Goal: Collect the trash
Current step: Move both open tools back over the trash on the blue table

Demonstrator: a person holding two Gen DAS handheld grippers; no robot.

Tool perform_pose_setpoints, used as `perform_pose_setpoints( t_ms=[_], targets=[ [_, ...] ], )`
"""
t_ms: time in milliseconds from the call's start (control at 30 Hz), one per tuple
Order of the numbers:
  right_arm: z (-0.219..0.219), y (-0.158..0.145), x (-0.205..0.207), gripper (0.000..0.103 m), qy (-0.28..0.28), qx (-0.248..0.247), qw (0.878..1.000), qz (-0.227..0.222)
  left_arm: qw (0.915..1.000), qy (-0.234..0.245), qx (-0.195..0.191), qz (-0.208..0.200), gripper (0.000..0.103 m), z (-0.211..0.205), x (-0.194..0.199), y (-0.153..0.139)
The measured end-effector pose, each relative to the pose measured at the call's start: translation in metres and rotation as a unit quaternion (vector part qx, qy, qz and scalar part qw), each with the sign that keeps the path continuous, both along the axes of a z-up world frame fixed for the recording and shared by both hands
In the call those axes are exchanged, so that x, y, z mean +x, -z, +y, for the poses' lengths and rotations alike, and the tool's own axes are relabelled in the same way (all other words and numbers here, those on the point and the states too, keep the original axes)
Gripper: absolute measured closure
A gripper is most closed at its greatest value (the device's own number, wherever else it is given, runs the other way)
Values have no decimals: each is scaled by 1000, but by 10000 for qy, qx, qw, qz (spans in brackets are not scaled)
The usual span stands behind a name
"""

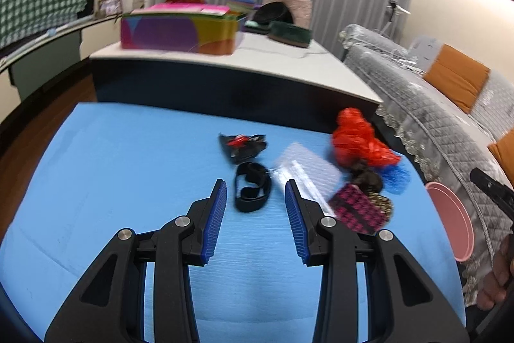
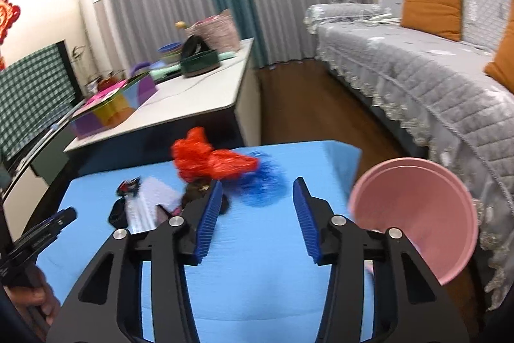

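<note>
My left gripper (image 1: 255, 198) and right gripper (image 2: 257, 198) hover spread, empty. Trash sits at twelve to two o'clock on the blue table (image 1: 112, 182). The red plastic bag (image 1: 356, 140) looks light, crushable; I judge pinching a crumpled fold best.

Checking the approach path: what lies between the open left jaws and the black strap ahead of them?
Nothing: in the left wrist view only bare blue table separates the left gripper from the black strap, which lies partly between its fingertips.

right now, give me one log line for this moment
left tool open over black strap | right tool open, empty | red bag on blue mat | pink bin at right
</note>
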State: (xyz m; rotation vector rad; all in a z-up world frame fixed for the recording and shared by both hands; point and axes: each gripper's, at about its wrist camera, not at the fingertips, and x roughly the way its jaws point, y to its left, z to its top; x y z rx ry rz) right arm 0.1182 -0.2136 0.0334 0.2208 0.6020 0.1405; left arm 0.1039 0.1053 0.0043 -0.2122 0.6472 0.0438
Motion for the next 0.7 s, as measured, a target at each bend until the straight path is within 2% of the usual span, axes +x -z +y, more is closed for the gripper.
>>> perform_pose_setpoints(
  t_ms=[167,333,467,700],
  targets=[
    [35,17,15,57,-443,-17,9988,231,9999,-67,-32,128,66,4,12,14],
    [53,39,31,57,-605,73,9966,562,9996,-136,-67,251,66,6,27,26],
    [60,55,47,56,-724,230,9935,843,9989,-150,-152,417,54,6,39,38],
    [73,79,66,56,-802,240,9889,1226,9972,-83,-143,724,49,2,57,55]
  ],
)
